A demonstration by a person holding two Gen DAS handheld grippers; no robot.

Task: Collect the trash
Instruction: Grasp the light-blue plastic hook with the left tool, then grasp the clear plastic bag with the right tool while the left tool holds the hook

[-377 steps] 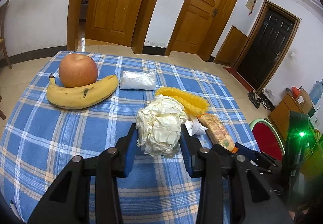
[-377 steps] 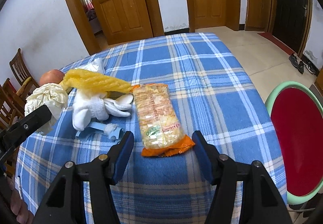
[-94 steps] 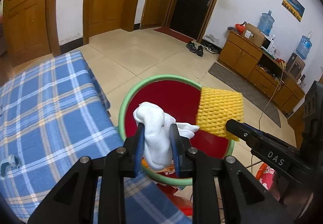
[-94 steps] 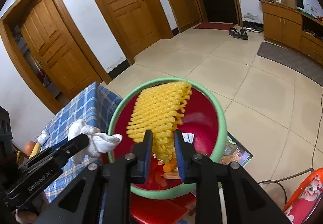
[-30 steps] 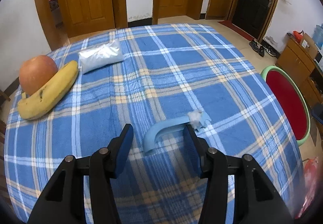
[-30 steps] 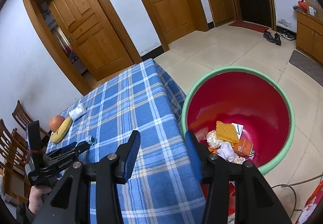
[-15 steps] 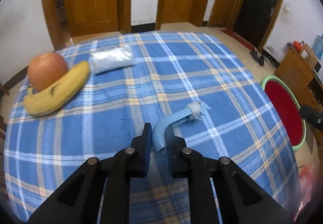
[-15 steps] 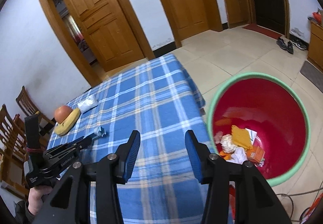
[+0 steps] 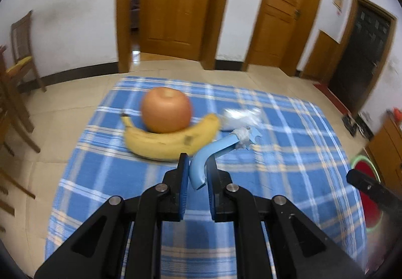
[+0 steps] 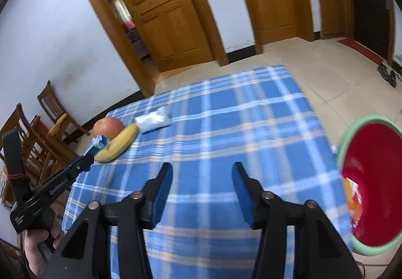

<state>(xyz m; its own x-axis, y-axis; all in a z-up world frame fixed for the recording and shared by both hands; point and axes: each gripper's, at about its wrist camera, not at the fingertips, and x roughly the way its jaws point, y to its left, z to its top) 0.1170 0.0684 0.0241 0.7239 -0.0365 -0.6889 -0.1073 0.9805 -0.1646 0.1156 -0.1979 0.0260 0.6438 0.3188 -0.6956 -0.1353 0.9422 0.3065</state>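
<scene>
The left gripper point(image 9: 197, 173) pinches the blue curved scrap point(image 9: 213, 150) clear of the table; next, the red bin point(image 10: 371, 188).

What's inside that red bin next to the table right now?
In the red bin, only orange and pale scraps show near its left wall; the frame edge hides the rest.

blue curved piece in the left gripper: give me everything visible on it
The blue curved piece is a light-blue flat strip that looks like plastic, bent like an elbow. Its lower end is pinched between the closed pads of the left gripper; from there it bends and runs up and right to a flared, notched tip with a wad of white fluff stuck on it. It seems lifted off the blue plaid tablecloth, in front of the banana. Only the pads and fluff touch it.
</scene>
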